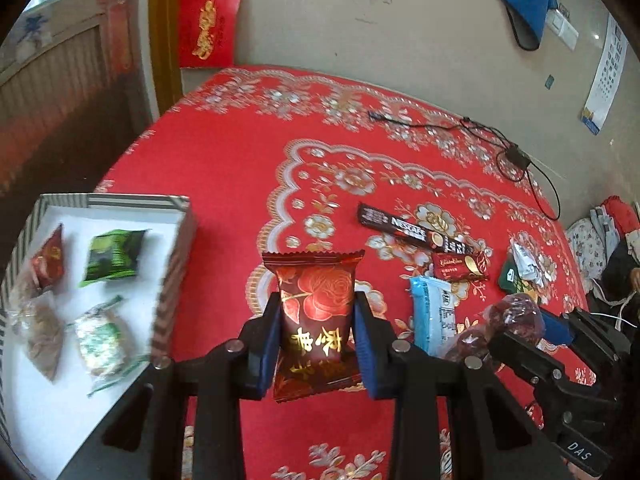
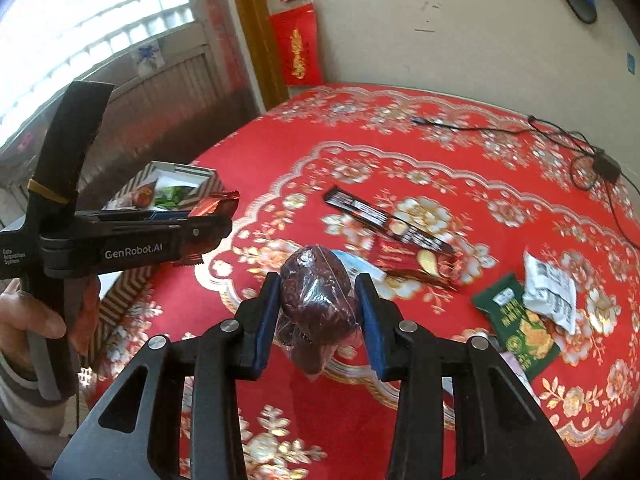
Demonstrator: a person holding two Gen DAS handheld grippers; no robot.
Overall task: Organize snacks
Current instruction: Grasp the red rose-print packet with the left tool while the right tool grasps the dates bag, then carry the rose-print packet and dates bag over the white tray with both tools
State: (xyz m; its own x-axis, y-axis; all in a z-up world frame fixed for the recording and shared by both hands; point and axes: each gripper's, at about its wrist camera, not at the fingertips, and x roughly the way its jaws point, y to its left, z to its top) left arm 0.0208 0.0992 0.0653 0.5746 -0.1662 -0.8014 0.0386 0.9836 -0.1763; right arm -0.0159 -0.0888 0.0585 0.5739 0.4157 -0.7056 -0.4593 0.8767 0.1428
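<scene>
We see the striped box at the table's left edge, its white floor half bare between four packets. Red cloth lies open ahead. Our left gripper, tilted downward, clamps the rose-printed packet; our right gripper pinches the bagged dates above the scattered snacks.

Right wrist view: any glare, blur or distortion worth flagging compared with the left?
Right wrist view: window blown out white, coffee stick smeared. Left wrist view: box edge motion-blurred, held rose packet sharp. Both show fisheye bending and dark corners.
</scene>
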